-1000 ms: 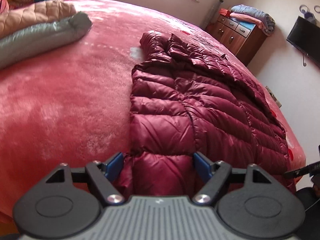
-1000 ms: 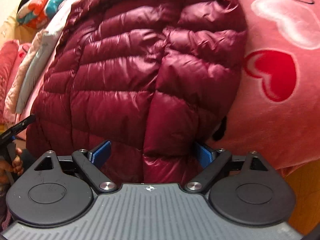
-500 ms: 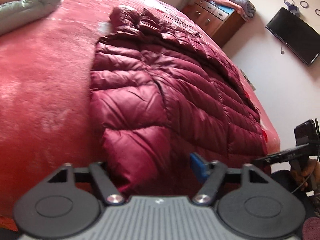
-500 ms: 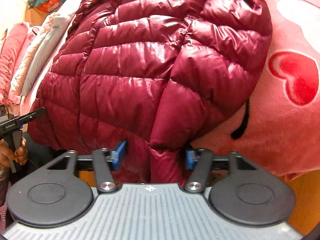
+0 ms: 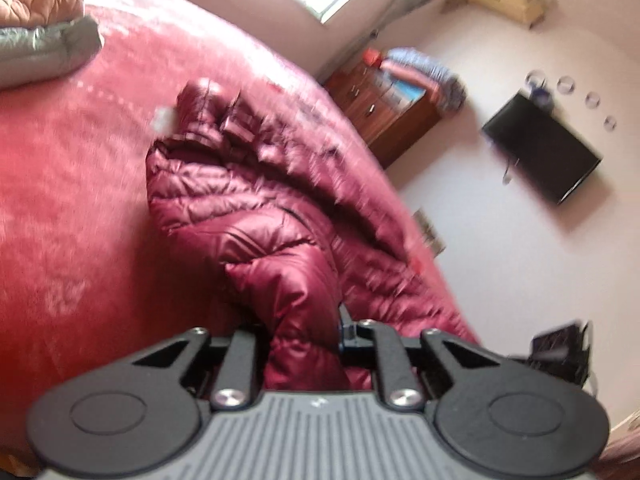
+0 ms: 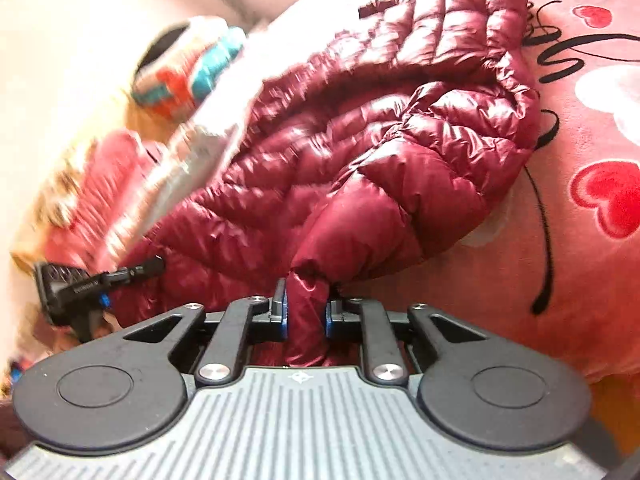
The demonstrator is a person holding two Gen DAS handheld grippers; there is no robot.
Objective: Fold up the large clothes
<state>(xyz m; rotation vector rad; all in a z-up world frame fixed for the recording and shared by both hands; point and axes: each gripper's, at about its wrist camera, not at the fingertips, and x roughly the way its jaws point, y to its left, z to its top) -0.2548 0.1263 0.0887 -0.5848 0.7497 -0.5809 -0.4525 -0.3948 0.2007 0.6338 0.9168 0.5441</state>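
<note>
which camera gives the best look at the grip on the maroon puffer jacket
The right wrist view: the right gripper visibly pinches a bunch of the maroon puffer jacket between blue pads. The left wrist view is blurrier; there the left gripper clamps the hem.

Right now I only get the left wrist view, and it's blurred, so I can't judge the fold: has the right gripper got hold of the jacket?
Observer: Yes. The right gripper is shut on a bunched bit of the maroon puffer jacket at its near hem.
Operator: Is the fabric tight on that side?
Observer: It rises in a ridge from the pinch toward the jacket's body.
Operator: What's under that side?
Observer: A pink blanket with red hearts and black lettering.
Operator: Anything at the head end?
Observer: Bedding in orange and teal, blurred.
</note>
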